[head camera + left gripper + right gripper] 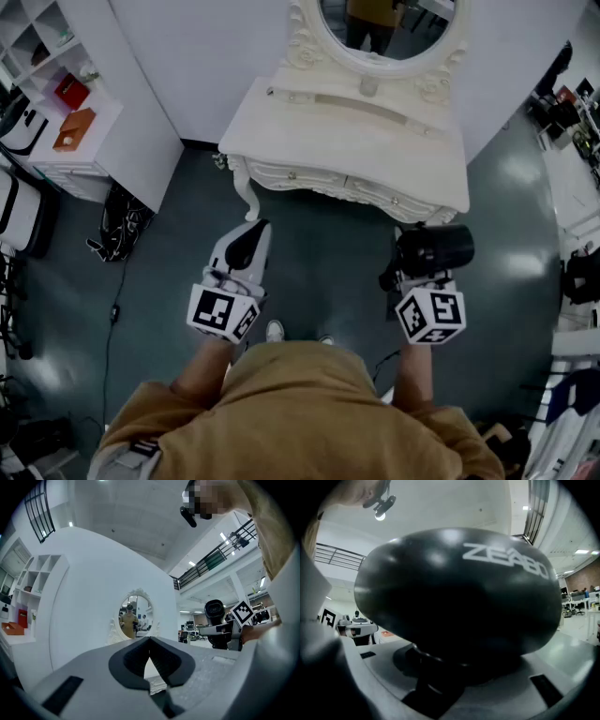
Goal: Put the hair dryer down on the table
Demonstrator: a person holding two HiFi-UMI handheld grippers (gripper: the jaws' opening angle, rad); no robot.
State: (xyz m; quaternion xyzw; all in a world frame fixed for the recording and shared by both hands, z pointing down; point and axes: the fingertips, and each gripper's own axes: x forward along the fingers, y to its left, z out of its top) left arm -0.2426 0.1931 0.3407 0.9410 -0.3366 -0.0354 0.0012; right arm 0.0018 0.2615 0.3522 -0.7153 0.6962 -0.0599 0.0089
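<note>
A black hair dryer sits in my right gripper, whose jaws close on its handle below the barrel. In the right gripper view the dryer's barrel fills most of the picture, with light lettering on its top. The dryer hangs in the air just in front of the white dressing table, near its right front corner. My left gripper is to the left, off the table's front edge, with its jaws together and nothing between them. The left gripper view also shows the hair dryer at the right.
An oval mirror stands at the back of the dressing table. A white shelf unit with red and orange boxes is at the left. A black bag and cables lie on the dark floor. Clutter stands along the right edge.
</note>
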